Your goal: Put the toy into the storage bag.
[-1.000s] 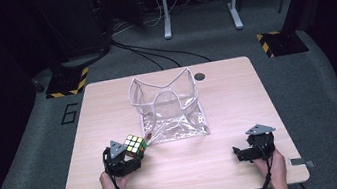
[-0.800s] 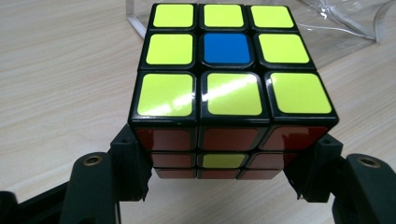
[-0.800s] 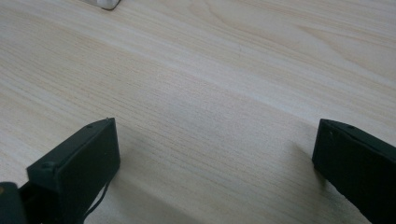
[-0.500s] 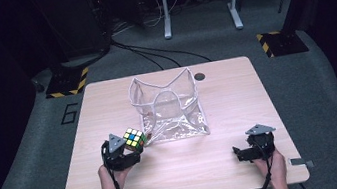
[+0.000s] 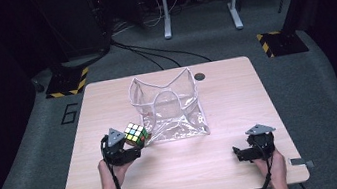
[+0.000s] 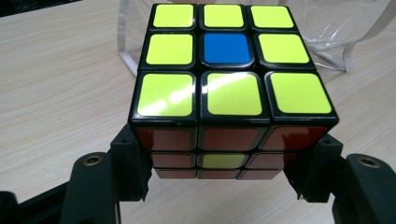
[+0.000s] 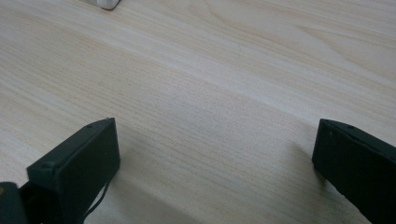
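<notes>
Wooden table seen from above, with a person's hands coming in from the bottom edge. At the left, the left gripper is pinching a puzzle cube between its two black jaws, holding it just above the table; its top face is showing yellow squares around a blue centre. Just beside the cube, toward the middle, a clear plastic bag is sitting open on the table. Well apart at the right, the right gripper is resting low over bare wood, jaws spread wide and gripping nothing.
</notes>
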